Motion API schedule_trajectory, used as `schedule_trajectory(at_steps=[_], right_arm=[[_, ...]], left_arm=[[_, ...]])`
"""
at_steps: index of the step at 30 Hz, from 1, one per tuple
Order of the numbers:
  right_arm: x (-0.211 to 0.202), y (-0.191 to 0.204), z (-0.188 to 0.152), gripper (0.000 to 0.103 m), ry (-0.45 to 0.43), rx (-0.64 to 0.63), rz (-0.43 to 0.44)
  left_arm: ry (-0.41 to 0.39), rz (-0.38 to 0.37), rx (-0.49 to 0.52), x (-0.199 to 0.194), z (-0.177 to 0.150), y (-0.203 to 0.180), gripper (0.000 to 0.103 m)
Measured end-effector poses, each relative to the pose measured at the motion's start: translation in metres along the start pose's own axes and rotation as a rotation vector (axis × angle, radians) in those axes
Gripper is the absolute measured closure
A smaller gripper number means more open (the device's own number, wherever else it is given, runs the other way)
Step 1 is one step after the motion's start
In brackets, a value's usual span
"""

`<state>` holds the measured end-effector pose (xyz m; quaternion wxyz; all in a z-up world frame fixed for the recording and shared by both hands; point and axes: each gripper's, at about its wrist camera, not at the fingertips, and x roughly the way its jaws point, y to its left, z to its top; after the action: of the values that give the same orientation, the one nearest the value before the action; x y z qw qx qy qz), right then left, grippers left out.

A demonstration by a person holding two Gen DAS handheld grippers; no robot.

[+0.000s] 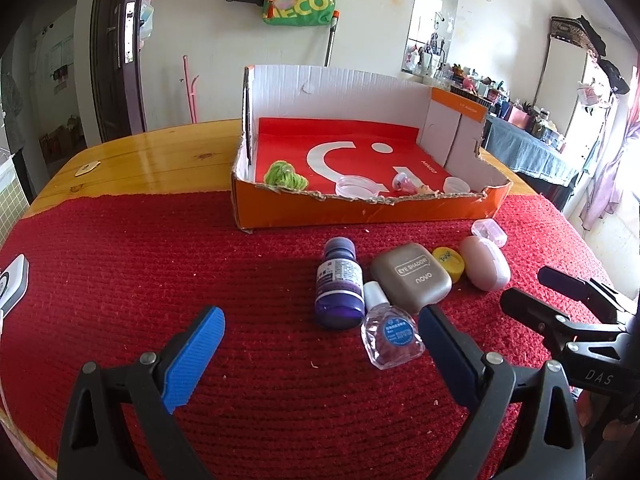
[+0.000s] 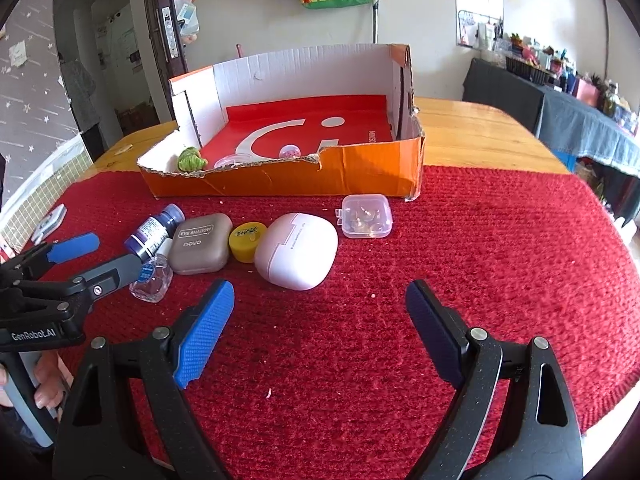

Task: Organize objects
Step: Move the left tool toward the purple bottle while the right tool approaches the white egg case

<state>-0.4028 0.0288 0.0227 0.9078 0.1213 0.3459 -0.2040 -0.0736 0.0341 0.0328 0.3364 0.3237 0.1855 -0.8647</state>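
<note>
In front of the torn orange cardboard box point(image 2: 304, 178), on the red woven mat point(image 2: 460, 240), lie a purple bottle point(image 1: 338, 284), a clear dropper bottle point(image 1: 390, 330), a taupe eyeshadow case point(image 2: 200, 244), a yellow round lid point(image 2: 246, 240), a pale pink oval case point(image 2: 296, 250) and a clear small plastic box point(image 2: 366, 216). The left gripper point(image 1: 320, 354) hovers low before the bottles, jaws apart. The right gripper point(image 2: 318, 332), also spread and empty, hangs nearer than the pink case.

Sunlit white wall point(image 1: 216, 40), dark door point(image 1: 116, 48)
</note>
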Motion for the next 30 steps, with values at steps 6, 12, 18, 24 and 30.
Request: schedule_trajectory(at_steps=[6, 12, 18, 24, 30], right_arm=[[0.006, -0.001, 0.005, 0.015, 0.014, 0.018, 0.007], [0.015, 0.000, 0.010, 0.015, 0.027, 0.026, 0.009], [0.024, 0.001, 0.015, 0.015, 0.043, 0.022, 0.001], [0.032, 0.000, 0.019, 0.015, 0.059, 0.022, 0.002], [0.035, 0.003, 0.021, 0.017, 0.066, 0.003, 0.002]], left_arm=[[0.003, 0.017, 0.003, 0.004, 0.007, 0.007, 0.004], [0.016, 0.003, 0.022, 0.011, 0.015, 0.011, 0.005], [0.039, 0.002, 0.061, 0.021, 0.020, 0.010, 0.009], [0.067, 0.006, 0.074, 0.030, 0.023, 0.013, 0.013], [0.076, 0.008, 0.089, 0.032, 0.022, 0.015, 0.020]])
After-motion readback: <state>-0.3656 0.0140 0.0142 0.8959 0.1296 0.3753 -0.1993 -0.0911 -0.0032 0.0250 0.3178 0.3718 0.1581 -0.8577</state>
